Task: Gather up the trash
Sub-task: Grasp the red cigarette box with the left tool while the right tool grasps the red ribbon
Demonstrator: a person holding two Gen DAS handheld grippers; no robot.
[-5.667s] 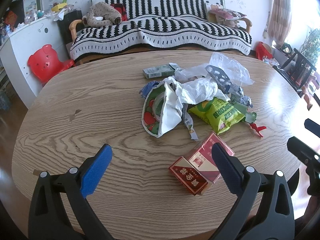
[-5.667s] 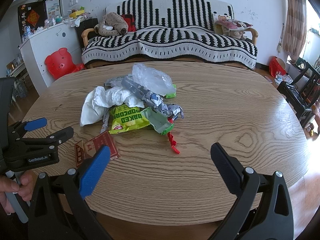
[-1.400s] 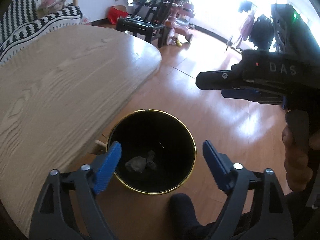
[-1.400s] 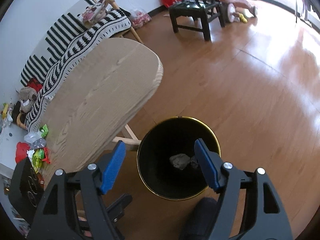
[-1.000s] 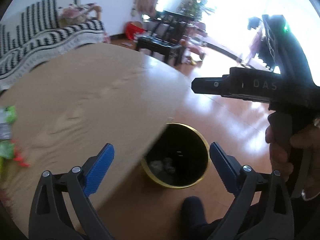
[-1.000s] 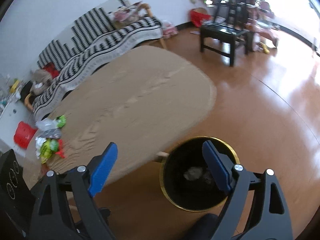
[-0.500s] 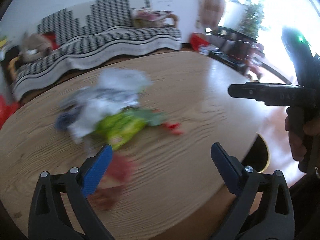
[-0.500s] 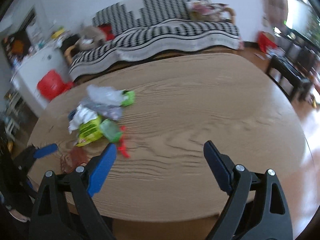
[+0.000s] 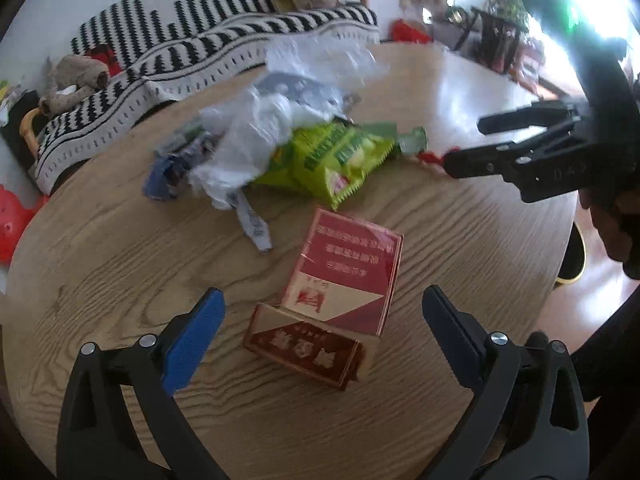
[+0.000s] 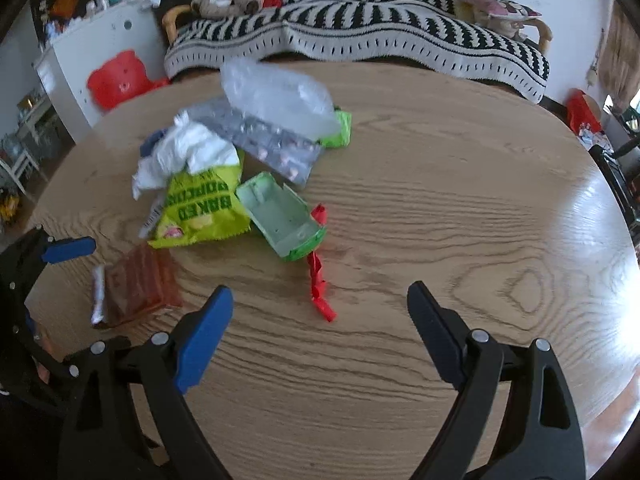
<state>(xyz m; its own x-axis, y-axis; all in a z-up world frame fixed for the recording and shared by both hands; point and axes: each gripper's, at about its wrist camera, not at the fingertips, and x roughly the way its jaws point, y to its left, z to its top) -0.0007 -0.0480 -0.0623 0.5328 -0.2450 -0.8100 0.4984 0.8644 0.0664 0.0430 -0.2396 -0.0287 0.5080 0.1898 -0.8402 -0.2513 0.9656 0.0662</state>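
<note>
A trash pile lies on the oval wooden table [image 10: 480,200]: a green popcorn bag [image 10: 200,212], an open pale-green box [image 10: 280,216], a blister pack [image 10: 260,140], a clear plastic bag [image 10: 276,96], white crumpled paper [image 10: 184,156] and a twisted red wrapper [image 10: 318,280]. My right gripper [image 10: 320,300] hangs open and empty just above the red wrapper. A red cigarette box [image 9: 344,272] with its flap open lies just ahead of my left gripper [image 9: 322,312], which is open and empty. The popcorn bag [image 9: 332,156] lies beyond the box. The right gripper [image 9: 466,144] shows at the right.
A striped sofa [image 10: 360,28] stands behind the table, with a red pig-shaped stool [image 10: 116,78] to its left. The black bin's gold rim [image 9: 572,256] peeks past the table's right edge. Dark chairs [image 9: 496,40] stand at the far right.
Both views swung from the black bin on the floor back to the table. The trash pile now sits closer to both grippers. Both stayed open and empty.
</note>
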